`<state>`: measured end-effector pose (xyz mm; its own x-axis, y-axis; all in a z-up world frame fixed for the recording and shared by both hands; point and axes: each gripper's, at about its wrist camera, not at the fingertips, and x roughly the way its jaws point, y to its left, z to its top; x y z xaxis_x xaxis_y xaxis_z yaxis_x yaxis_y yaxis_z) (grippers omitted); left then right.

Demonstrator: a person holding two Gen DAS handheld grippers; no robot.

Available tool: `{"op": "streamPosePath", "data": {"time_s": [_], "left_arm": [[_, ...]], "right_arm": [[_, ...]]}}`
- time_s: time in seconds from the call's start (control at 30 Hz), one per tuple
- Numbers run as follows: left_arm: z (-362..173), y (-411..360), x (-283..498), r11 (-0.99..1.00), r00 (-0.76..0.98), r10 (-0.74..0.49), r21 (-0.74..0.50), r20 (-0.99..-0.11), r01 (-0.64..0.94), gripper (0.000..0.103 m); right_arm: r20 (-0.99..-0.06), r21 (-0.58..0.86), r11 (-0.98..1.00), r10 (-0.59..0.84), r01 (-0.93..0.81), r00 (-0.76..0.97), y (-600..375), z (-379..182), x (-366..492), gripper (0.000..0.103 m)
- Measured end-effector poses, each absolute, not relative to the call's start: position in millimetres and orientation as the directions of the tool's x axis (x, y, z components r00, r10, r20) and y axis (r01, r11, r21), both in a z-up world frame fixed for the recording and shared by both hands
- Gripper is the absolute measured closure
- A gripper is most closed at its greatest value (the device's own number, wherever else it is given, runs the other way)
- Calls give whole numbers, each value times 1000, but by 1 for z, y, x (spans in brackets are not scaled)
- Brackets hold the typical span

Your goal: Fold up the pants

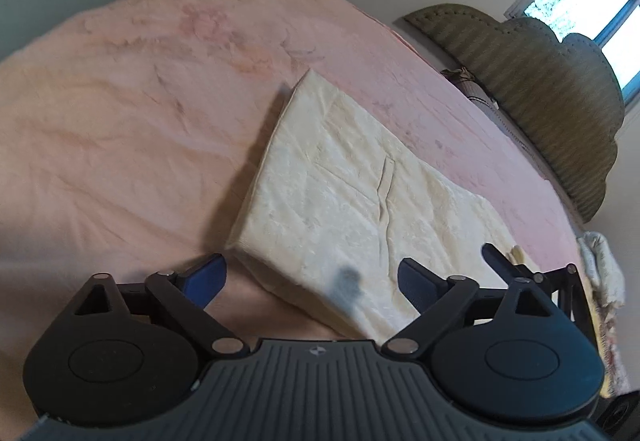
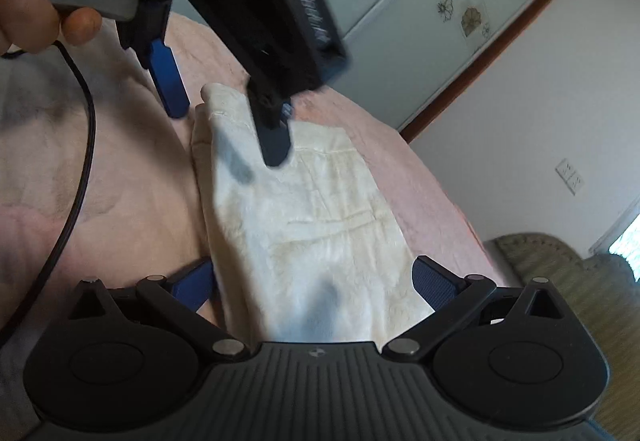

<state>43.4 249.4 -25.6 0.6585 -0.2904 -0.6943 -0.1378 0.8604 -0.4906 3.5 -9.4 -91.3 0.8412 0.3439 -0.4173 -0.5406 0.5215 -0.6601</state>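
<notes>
Cream pants (image 1: pixel 352 193) lie folded flat on the pink blanket (image 1: pixel 140 101); both grippers' fingers gape empty.

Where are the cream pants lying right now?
The cream pants lie folded flat on the pink blanket of the bed, just ahead of both open tools, with the green headboard off to the right in the left view.

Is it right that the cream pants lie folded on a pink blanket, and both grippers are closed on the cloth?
Not quite. The pants do lie folded on the pink blanket, but the left gripper and the right gripper are both open, gripping nothing; each wrist view shows this.
</notes>
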Motion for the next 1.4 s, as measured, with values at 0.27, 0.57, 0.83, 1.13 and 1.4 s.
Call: {"op": "streamPosePath", "data": {"time_s": [0.27,0.57,0.83,1.13,1.4], "left_arm": [[-41,266,69,692,682,-426,-700,-595,-178,1],[-55,267,105,540,727,-507,-828,-462,-150,5],[-51,260,109,664,713,-400,-718,-576,-208,63],[-11,228,88,800,790,-263,-583,-554,-142,89],[53,142,56,911,877,-208,-412,-433,13,89]], "right_arm": [[-417,-663,468,418,-584,807,15,-93,19,47],[-459,-318,643,539,-697,706,-30,-43,49,45],[-541,-125,770,475,-625,694,-72,-34,99,44],[-576,-85,775,475,-626,666,-72,-54,102,43],[-445,108,818,548,-565,708,-99,-31,99,35]]}}
